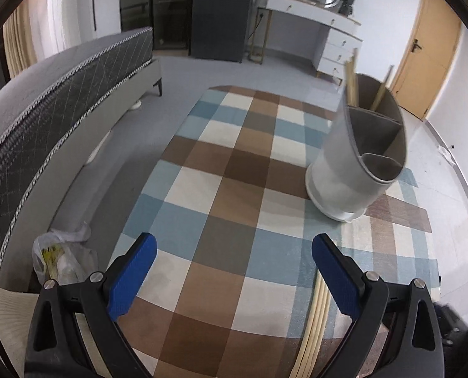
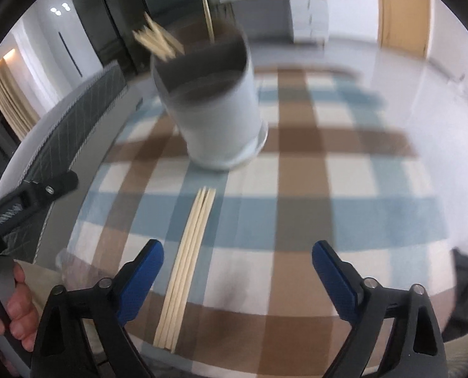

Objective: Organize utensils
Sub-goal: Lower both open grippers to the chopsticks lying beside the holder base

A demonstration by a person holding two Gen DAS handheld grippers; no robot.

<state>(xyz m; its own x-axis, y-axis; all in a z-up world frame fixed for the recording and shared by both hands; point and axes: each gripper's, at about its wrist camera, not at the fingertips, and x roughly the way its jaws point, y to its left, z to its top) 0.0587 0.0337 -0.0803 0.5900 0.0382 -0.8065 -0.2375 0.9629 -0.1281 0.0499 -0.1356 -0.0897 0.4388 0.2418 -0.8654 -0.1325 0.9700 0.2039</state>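
A bundle of pale chopsticks (image 2: 188, 267) lay flat on the checked surface (image 2: 297, 220), running from the lower middle of the right wrist frame up toward its centre, the sticks side by side and touching. Above them in that frame stood the white utensil holder (image 2: 215, 116), its divided compartments already holding several chopsticks that leaned out at the upper left; this part was blurred.

The right gripper (image 2: 237, 275) was spread wide with nothing between its blue fingers (image 2: 141, 283); the bundle lay just right of the left-hand finger. The left gripper (image 1: 234, 271) was likewise spread and empty, the chopsticks (image 1: 316, 308) showing at the lower right of its frame beside the right-hand finger, the holder (image 1: 344, 170) at the right.

The sticks looked light, stiff and smooth, likely to roll or fan apart and to slip from a loose pinch. Lying flush on the cloth, they offered little edge; a hold across the whole bundle near its middle seemed best, to keep it from tipping.
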